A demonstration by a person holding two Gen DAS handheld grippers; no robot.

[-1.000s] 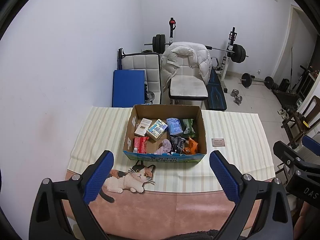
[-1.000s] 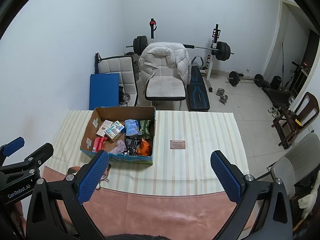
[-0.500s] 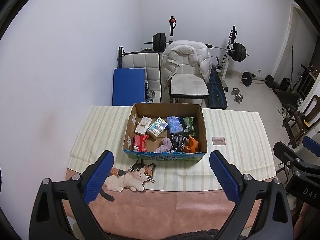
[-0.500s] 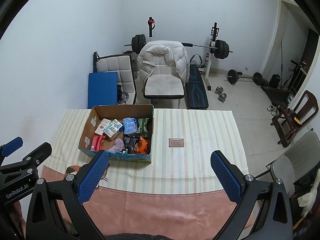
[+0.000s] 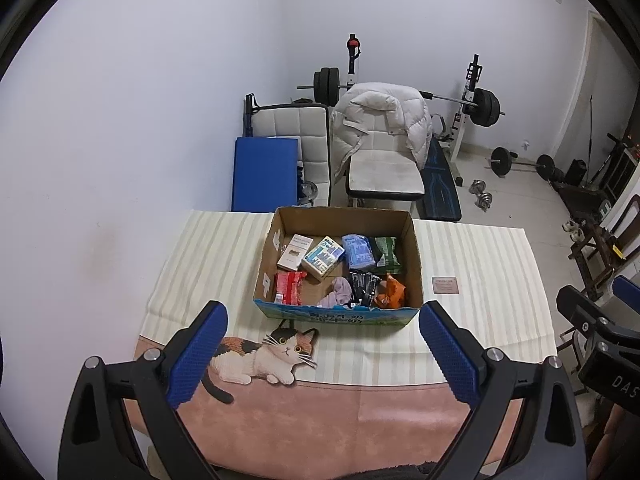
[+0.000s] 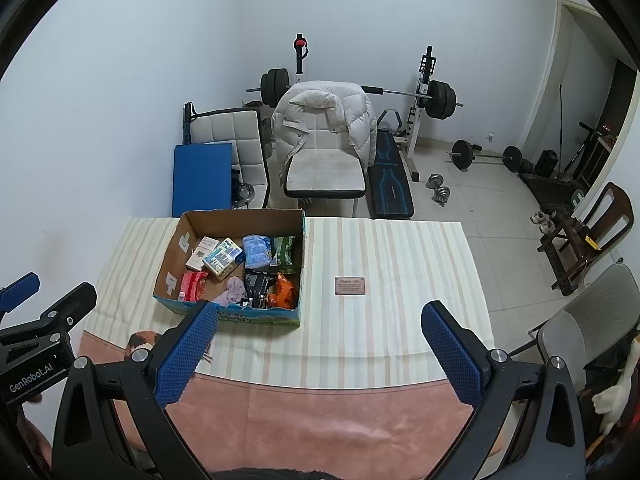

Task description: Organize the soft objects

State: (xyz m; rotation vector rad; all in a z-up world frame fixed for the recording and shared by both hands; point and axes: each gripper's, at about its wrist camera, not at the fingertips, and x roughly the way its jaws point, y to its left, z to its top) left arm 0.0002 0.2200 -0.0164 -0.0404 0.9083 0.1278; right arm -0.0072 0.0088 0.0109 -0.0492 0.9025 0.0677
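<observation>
An open cardboard box [image 5: 414,248] stands on a striped tablecloth [image 5: 480,256]. It holds small cartons, several soft packets, a red pack [image 5: 289,288], an orange pouch [image 5: 393,290] and a crumpled lilac cloth [image 5: 340,290]. The box also shows in the right wrist view [image 6: 172,256]. My left gripper [image 5: 322,354] is open and empty, held well above the near table edge in front of the box. My right gripper [image 6: 318,350] is open and empty, to the right of the box.
A small brown card [image 6: 350,285] lies on the cloth right of the box. A cat picture [image 5: 264,356] is printed on the pink mat at the near edge. Behind the table are a white chair with a puffy jacket [image 5: 380,128], a blue mat and a barbell rack.
Both views have shifted very slightly; the box sits a touch farther up in frame. Both grippers stay open and empty.
</observation>
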